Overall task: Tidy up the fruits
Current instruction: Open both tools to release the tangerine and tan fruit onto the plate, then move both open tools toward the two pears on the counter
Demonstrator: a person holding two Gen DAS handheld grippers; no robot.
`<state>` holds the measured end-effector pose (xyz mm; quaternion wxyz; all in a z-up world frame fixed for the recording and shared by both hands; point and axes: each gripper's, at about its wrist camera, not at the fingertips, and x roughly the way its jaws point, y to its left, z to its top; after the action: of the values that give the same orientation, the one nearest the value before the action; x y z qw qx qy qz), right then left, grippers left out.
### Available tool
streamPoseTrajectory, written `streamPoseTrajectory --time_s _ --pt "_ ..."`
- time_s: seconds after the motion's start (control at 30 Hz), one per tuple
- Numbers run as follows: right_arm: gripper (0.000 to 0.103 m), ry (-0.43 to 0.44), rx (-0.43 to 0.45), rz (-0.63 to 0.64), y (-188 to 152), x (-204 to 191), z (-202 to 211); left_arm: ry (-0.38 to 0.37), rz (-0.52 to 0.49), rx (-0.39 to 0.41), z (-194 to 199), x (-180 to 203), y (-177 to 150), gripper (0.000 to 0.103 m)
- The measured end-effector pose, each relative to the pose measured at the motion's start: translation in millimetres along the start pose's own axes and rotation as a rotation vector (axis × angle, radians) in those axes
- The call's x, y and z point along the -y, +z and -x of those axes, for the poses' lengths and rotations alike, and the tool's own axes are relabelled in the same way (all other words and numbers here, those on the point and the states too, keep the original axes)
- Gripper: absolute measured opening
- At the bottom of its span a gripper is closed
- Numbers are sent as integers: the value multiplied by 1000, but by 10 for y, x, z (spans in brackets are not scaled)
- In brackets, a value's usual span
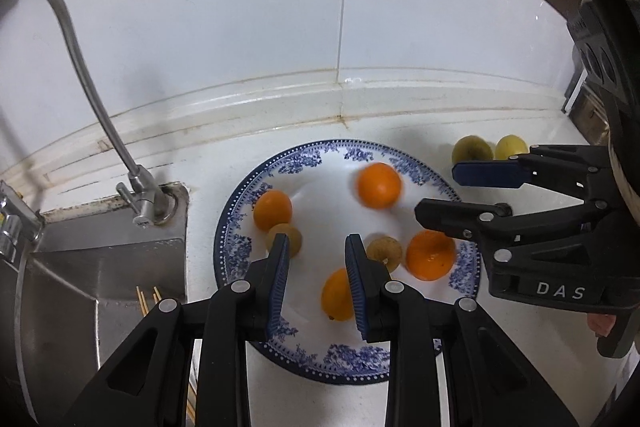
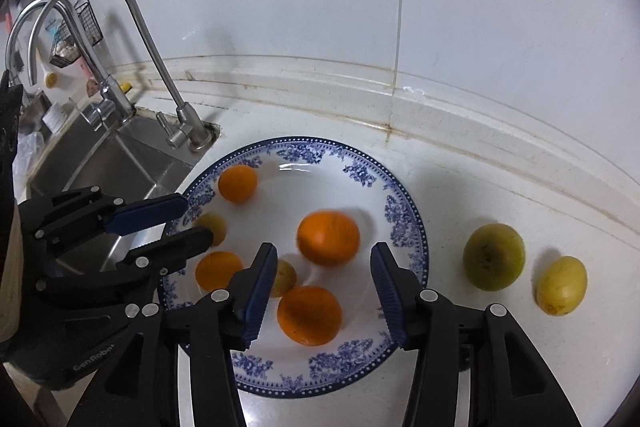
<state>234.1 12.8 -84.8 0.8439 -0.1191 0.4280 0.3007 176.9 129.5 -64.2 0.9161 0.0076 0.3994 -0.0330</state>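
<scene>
Two yellow fruits [image 2: 493, 257] lie on the tabletop [image 2: 500, 163] right of the plate [image 2: 404, 215], nearer the right gripper [image 2: 324, 291], both grippers released.

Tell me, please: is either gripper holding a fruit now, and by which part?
Neither. The left gripper and right gripper are open above the plate, holding nothing.

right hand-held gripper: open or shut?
Open. The right hand-held gripper hovers over the plate with its blue pads spread wide, holding nothing.
</scene>
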Motion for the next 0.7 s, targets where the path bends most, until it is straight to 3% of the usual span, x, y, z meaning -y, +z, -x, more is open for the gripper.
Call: streamPoseTrajectory --time_s 0.43,0.7 --pt "50 -17 114 2 -192 41 708 -16 -26 97 570 346 36 36" --pt "50 -52 170 -15 -299 260 1091 -47 -81 148 771 699 110 48"
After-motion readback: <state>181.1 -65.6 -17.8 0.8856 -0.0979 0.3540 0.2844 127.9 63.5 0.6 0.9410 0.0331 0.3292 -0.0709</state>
